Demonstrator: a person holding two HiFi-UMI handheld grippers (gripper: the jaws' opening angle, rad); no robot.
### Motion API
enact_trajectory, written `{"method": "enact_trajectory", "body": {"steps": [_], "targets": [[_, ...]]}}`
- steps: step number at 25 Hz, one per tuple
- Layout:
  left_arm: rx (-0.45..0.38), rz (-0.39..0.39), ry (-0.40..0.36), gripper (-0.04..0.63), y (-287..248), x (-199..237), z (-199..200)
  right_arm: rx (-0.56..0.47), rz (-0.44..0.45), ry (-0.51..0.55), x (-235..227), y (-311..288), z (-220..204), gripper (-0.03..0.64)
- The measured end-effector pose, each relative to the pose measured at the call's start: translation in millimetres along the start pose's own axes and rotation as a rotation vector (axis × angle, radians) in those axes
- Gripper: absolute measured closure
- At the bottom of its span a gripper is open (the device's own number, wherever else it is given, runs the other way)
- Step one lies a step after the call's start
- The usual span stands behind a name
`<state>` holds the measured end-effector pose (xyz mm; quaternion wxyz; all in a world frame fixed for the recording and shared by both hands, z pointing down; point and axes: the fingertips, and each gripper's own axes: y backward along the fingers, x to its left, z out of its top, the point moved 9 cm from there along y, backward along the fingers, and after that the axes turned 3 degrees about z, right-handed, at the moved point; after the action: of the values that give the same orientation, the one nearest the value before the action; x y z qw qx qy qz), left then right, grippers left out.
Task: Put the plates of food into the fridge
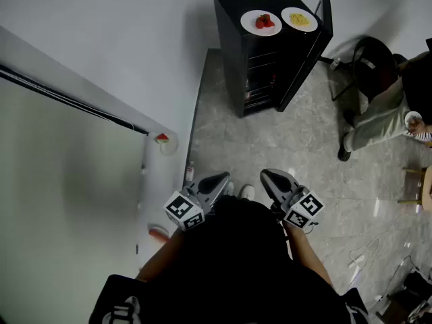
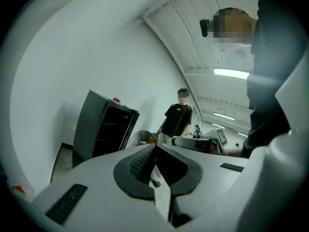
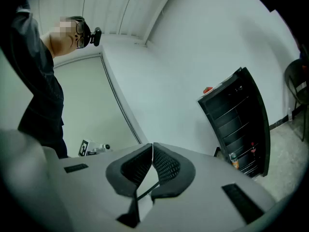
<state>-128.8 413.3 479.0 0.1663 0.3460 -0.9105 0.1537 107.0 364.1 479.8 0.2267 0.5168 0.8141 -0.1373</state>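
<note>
Two round white plates (image 1: 260, 23) (image 1: 299, 19) top the boxy black fridge (image 1: 230, 52); both tongs (image 1: 217, 180) (image 1: 271, 177) pressed together.

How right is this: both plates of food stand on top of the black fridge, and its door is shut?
One thing is wrong: the fridge door stands open, as the head view shows. The red-food plate and the yellow-food plate do stand on top of the fridge.

Two plates of food are counted: a red-topped plate (image 1: 261, 23) and a yellow-topped plate (image 1: 299, 19). One fridge (image 1: 229, 59) is seen.
</note>
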Motion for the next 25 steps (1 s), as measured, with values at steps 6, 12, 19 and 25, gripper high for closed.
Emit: {"method": "enact_trajectory", "body": {"steps": [6,12,19,25], "targets": [[-0.023,0.040,-0.021,0.572,-6.2,0.1,10.9,-0.042,-0.021,0.023,10.3,10.9,9.8,0.589],[-0.022,0.052,-0.043,0.571,-10.7,-5.4,13.7,-0.055,-0.023,0.017,8.4,23.3,10.3,0.588],[-0.054,0.111,-0.019,0.571,-23.9,-18.1,11.5,-0.057,0.026,0.014,-7.4,43.7,11.8,0.588],[-0.048,0.140,-0.073,0.572,-34.5,-28.7,20.3,-0.077,0.072,0.020,-20.8,53.5,18.6,0.589]]}}
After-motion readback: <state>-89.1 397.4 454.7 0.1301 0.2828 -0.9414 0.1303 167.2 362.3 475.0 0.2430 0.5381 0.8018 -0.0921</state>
